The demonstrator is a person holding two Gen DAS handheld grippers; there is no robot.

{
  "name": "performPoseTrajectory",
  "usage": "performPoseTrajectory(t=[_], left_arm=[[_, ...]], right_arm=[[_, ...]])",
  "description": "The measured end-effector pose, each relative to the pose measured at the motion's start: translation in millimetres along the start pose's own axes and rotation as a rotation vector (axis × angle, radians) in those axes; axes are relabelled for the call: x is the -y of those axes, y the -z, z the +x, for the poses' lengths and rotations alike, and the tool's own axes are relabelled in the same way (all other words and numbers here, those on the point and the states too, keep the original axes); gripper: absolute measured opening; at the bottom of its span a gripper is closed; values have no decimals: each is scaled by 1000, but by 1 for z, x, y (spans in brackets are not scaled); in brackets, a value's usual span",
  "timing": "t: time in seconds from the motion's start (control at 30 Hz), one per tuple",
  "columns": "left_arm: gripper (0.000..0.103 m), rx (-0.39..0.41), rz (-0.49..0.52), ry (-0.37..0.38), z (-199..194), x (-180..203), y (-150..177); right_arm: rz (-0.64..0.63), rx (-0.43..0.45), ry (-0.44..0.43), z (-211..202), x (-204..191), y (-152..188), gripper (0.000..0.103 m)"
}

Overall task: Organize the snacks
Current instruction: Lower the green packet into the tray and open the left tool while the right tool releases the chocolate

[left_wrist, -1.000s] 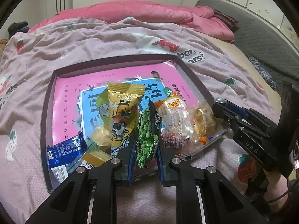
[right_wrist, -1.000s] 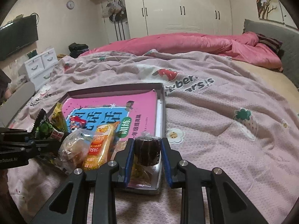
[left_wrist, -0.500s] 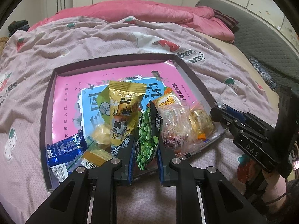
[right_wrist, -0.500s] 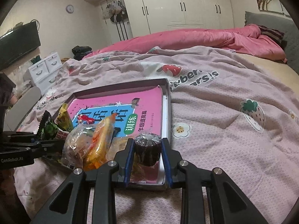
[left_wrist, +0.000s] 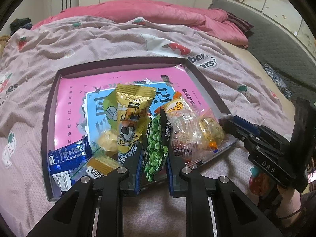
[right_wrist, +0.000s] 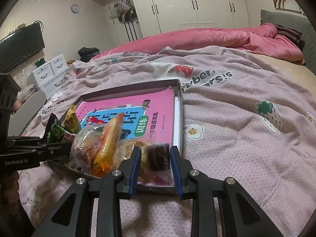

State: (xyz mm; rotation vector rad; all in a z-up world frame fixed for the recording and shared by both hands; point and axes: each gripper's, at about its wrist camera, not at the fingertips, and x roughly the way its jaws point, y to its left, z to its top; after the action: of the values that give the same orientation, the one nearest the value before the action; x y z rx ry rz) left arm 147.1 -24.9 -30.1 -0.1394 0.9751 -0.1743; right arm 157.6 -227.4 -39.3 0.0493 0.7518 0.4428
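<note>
A: Where is the green pea packet (left_wrist: pixel 156 144)?

B: Standing on edge between the blue pads of the left gripper (left_wrist: pixel 154 158), over the near edge of the dark tray (left_wrist: pixel 44 130). The pads press it from both sides, so those tongs are clenched on it.

A: And the dark round snack (right_wrist: pixel 159 156)?

B: It sits between the fingers of the right gripper (right_wrist: pixel 155 162), at the tray's near right corner. It touches the right pad, but the left pad is hidden behind other wrappers, and the snack is blurred. I cannot tell whether those tongs grasp it or only flank it.

A: What lies around the pea packet?

B: Just to its left leans a yellow snack bag (left_wrist: pixel 130 118), its top pointing away. Just to its right is a clear packet with orange print (left_wrist: pixel 181 130), piled with other clear-wrapped pieces. Further left, in the near left corner, lies a blue wrapper (left_wrist: pixel 67 156), and beside it a small gold-coloured packet (left_wrist: pixel 102 164).

A: What is under them?

B: A pink book (left_wrist: pixel 75 106) fills the tray floor. The tray rests on a pink strawberry-print bedspread (left_wrist: pixel 98 41), with a brighter pink quilt (left_wrist: pixel 158 13) bunched at the far side.
</note>
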Motion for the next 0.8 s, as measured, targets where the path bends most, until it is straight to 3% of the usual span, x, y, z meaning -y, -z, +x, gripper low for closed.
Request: performPoseTrajectory(t=[0.43, 0.57, 0.8], left_arm=[[22, 2, -17, 21, -4, -3, -1], [33, 7, -27, 19, -6, -4, -2], [34, 19, -20, 6, -10, -3, -2]], right_arm=[[12, 11, -9, -4, 0, 1, 34], [20, 15, -12, -5, 2, 0, 35], [21, 20, -12, -7, 2, -1, 35]])
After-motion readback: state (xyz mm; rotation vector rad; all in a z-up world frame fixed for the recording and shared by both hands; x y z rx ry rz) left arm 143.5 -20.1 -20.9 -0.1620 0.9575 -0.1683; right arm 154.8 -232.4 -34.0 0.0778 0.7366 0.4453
